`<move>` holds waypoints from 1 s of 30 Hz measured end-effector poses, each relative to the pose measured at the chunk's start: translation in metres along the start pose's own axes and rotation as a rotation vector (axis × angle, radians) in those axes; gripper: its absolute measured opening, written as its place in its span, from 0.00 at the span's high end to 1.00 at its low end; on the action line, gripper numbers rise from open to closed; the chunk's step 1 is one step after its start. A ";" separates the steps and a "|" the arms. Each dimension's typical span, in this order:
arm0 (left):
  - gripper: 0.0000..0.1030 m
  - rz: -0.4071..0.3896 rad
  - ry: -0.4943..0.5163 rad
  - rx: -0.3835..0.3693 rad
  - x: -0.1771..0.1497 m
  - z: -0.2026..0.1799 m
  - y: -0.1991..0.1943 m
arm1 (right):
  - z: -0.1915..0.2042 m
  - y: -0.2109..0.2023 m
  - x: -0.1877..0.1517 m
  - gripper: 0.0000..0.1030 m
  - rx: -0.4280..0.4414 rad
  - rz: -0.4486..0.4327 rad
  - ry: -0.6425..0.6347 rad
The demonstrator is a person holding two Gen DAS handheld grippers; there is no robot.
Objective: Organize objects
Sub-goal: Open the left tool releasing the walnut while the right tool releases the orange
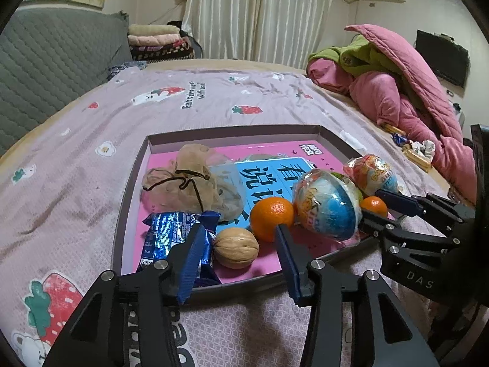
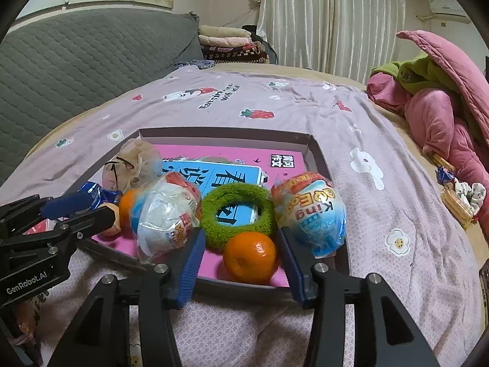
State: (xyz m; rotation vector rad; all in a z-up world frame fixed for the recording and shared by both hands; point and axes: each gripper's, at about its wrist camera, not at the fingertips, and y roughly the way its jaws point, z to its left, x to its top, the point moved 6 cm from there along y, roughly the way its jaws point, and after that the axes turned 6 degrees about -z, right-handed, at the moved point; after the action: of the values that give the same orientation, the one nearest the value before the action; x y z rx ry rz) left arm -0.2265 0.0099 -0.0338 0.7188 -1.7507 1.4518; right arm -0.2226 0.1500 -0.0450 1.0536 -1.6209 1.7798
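the shallow box (image 1: 134, 180) on the bedsheet (image 1: 76, 153) holds everything, and its printed lid text is mostly covered. in the left view the walnut (image 1: 236, 247) sits between the parted fingers of the left gripper (image 1: 237, 246), untouched; the blue wrapper (image 1: 165, 232) is half hidden by one finger. the right gripper (image 2: 241, 252) stands apart around an orange (image 2: 250, 257), pads clear. "king egg" reads upside down on one wrapped egg (image 2: 308, 214); the green ring (image 2: 237, 214) lies behind. open sheet surrounds the box.
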 end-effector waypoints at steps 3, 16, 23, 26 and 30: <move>0.49 -0.007 0.014 0.003 0.001 -0.002 -0.002 | 0.000 -0.001 0.000 0.49 -0.001 -0.003 -0.001; 0.37 -0.036 0.043 0.032 0.004 -0.004 -0.007 | -0.003 -0.009 0.007 0.37 -0.024 -0.055 -0.020; 0.32 -0.072 0.048 0.054 0.010 -0.002 -0.013 | 0.000 -0.019 0.015 0.33 -0.027 -0.117 -0.032; 0.31 -0.079 0.046 0.062 0.011 -0.001 -0.015 | 0.002 -0.027 0.021 0.30 -0.025 -0.157 -0.037; 0.30 -0.084 0.039 0.073 0.012 0.000 -0.017 | 0.006 -0.033 0.026 0.28 -0.023 -0.193 -0.044</move>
State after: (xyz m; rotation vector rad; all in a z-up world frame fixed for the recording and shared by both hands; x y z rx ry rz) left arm -0.2199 0.0066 -0.0142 0.7877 -1.6255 1.4691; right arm -0.2098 0.1465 -0.0045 1.2027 -1.5061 1.6186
